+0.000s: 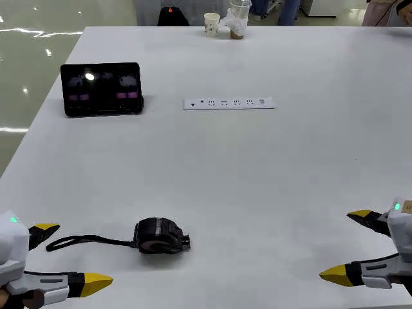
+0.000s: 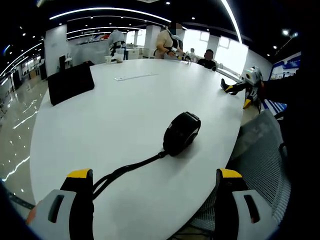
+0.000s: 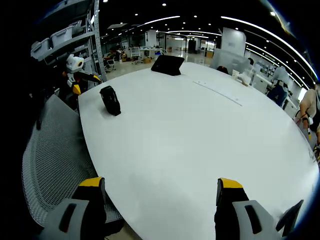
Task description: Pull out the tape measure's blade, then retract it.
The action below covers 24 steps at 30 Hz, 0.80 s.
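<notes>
Far left first: the left tool [image 1: 76,254] hovers just left of the tape measure [image 1: 159,235], yellow-tipped jaws spread wide with nothing gripped, so it's fully released. Well behind the tape measure and off to its left, a dark screen [image 1: 102,89] stands propped on the white surface [image 1: 270,167]. Moving right, the black strap [image 1: 84,240] lies flat. Its loop end reaches in between the left tool's jaws, and whether it touches one I cannot tell. From there it runs straight to the tape measure's left side. The tape measure itself is a black rounded case, resting alone on the surface near the front edge, left of the middle, clear of both tools. Well behind it and a touch to its right lies a white power strip [image 1: 228,103]. Further back again, at the far edge, stands a paper cup [image 1: 212,24]. Now all the way right: the right tool [image 1: 338,244] hangs well apart from the tape measure, out by the surface's right side. Its jaws are wide open too, holding nothing, with bare surface between them in the right gripper view.
</notes>
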{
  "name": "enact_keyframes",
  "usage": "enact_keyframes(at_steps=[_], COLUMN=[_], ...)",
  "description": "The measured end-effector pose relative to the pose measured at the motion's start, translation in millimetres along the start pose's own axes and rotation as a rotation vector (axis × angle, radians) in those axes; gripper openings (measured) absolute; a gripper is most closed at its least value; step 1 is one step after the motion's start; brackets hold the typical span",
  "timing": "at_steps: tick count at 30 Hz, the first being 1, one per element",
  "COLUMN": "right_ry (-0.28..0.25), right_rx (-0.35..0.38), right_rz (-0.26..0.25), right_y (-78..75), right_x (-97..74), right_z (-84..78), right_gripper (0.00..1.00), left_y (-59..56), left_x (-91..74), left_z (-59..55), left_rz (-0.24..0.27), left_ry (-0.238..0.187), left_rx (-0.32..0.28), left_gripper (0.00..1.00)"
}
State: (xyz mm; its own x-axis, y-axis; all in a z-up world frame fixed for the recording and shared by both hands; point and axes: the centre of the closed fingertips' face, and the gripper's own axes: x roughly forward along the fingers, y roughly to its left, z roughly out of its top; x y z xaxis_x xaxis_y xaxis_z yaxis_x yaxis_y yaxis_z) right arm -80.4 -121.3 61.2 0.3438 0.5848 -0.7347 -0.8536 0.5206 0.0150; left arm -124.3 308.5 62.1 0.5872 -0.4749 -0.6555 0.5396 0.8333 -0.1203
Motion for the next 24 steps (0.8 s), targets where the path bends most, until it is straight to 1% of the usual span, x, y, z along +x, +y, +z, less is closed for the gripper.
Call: enact_keyframes(at_steps=[1, 3, 5, 8, 10, 12, 13, 16, 24], right_ry=[-0.007, -0.003, -0.002, 0.001, 0.006, 0.002, -0.004, -0.003, -0.002], right_rx=[0.011, 0.033, 0.038, 0.035, 0.030, 0.033, 0.035, 0.027, 0.030], right_rz=[-0.003, -0.008, -0.010, 0.000, 0.001, -0.002, -0.004, -0.001, 0.004], right_y=[-2.3, -3.3, -2.5, 1.1, 0.4, -1.8, -2.9, -3.2, -3.4], right_x=[-2.9, -6.9, -8.5, -8.8, -8.9, -8.9, -9.0, -8.7, -8.8], right_z=[-2.6, -7.4, -9.9, -13.6, -14.5, -13.8, -12.3, -11.5, -12.7], right_gripper=[0.93, 0.96, 0.99, 0.99, 0.99, 0.99, 0.99, 0.99, 0.99], left_y=[0.0, 1.5, 3.9, 6.9, 5.8, 5.5, 2.1, 4.0, 5.6], left_x=[-1.3, -2.0, -2.3, -2.0, -1.8, -1.2, -0.8, 0.3, -0.9], left_z=[-1.4, -3.1, -4.7, -3.2, -2.0, 0.4, -1.2, 2.1, 3.5], left_rz=[0.002, 0.011, 0.024, 0.034, 0.026, 0.022, -0.001, 0.010, 0.010], left_ry=[0.001, 0.008, 0.017, 0.014, 0.019, 0.015, 0.035, 0.022, 0.022], left_rx=[0.000, -0.002, -0.007, 0.003, 0.002, 0.006, -0.006, 0.020, 0.015], left_gripper=[0.99, 0.99, 0.99, 0.99, 0.99, 0.99, 0.99, 0.99, 0.99])
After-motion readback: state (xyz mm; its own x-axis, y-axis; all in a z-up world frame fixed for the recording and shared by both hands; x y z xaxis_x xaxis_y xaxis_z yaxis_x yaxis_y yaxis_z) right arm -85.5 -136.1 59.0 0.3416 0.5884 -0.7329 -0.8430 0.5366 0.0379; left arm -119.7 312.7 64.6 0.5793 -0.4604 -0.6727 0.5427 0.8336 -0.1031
